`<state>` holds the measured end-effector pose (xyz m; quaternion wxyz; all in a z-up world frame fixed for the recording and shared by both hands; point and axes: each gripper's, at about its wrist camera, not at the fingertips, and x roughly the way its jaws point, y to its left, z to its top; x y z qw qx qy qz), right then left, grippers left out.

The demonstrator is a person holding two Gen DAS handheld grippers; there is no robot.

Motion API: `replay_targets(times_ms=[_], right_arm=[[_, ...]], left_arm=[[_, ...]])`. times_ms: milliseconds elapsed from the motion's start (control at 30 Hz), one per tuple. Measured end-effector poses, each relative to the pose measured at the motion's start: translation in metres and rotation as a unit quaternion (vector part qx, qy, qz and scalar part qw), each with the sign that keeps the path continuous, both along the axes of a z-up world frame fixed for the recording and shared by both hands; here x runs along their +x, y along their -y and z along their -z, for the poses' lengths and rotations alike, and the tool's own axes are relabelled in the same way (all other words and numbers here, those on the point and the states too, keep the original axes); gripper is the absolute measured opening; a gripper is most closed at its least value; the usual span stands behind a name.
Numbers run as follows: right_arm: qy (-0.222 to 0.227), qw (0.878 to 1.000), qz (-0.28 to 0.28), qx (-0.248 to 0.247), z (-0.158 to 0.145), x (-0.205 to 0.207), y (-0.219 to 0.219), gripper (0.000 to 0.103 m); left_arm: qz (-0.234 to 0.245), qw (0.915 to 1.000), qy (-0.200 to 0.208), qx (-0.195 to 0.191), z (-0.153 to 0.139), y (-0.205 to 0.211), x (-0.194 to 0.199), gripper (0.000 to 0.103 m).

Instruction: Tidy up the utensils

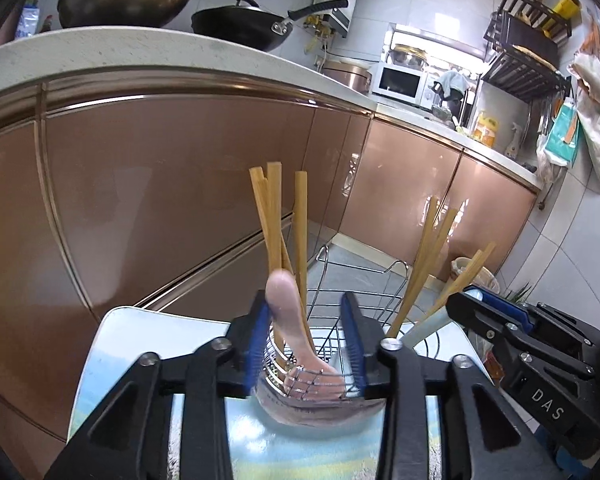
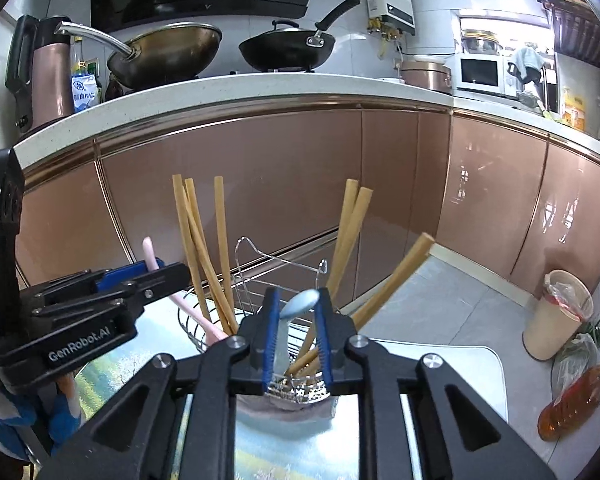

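Note:
A wire utensil holder (image 1: pixel 332 268) (image 2: pixel 256 256) stands on a small table with a landscape print (image 1: pixel 300 452) (image 2: pixel 112 364). Wooden chopsticks stand in it in a left bunch (image 1: pixel 274 216) (image 2: pixel 196 236) and a right bunch (image 1: pixel 430 240) (image 2: pixel 352 228). A pink spoon (image 1: pixel 286 296) (image 2: pixel 149 250) stands handle-up in the left compartment between the jaws of my left gripper (image 1: pixel 305 304), leaning on the left pad only; the jaws are open. A pale blue spoon (image 2: pixel 300 304) (image 1: pixel 424 330) stands in the right compartment between the jaws of my right gripper (image 2: pixel 298 296), which is open a little, its right pad clear of the spoon.
Copper-coloured cabinet fronts (image 2: pixel 260 184) rise close behind the table, under a white counter (image 2: pixel 228 88) with two woks. On the floor to the right are a lined bin (image 2: pixel 556 316) and an oil bottle (image 2: pixel 572 404). The two grippers stand side by side.

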<state>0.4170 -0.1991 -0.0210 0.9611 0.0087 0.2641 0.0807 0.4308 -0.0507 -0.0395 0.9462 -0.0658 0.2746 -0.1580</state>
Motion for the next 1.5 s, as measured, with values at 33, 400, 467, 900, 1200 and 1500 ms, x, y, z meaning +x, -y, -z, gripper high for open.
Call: replay_targets(times_ms=[33,400,467,900,1200,1500], right_arm=[[0.002,1.0,0.003,0.001,-0.003,-0.004,0.0,0.021],[0.026,0.999,0.023,0.027,-0.034,-0.077,-0.001,0.025],[0.028,0.999,0.025,0.026,-0.034,-0.097,-0.004,0.034],[0.05,0.996,0.066,-0.02,-0.022,-0.226,-0.015,0.059],[0.052,0.994,0.091,-0.035,-0.007,-0.273,-0.004,0.064],[0.046,0.991,0.125,-0.025,0.01,-0.3,0.014,0.064]], left_arm=[[-0.003,1.0,0.002,-0.001,-0.003,-0.003,-0.004,0.043],[-0.023,0.9993,0.029,0.008,-0.042,-0.027,-0.081,0.066],[-0.029,0.999,0.032,0.014,-0.045,-0.028,-0.099,0.07],[-0.065,0.9908,0.087,0.081,-0.045,-0.045,-0.221,0.1],[-0.086,0.9848,0.114,0.1,-0.033,-0.051,-0.269,0.103],[-0.085,0.9856,0.11,0.097,-0.018,-0.06,-0.294,0.103]])
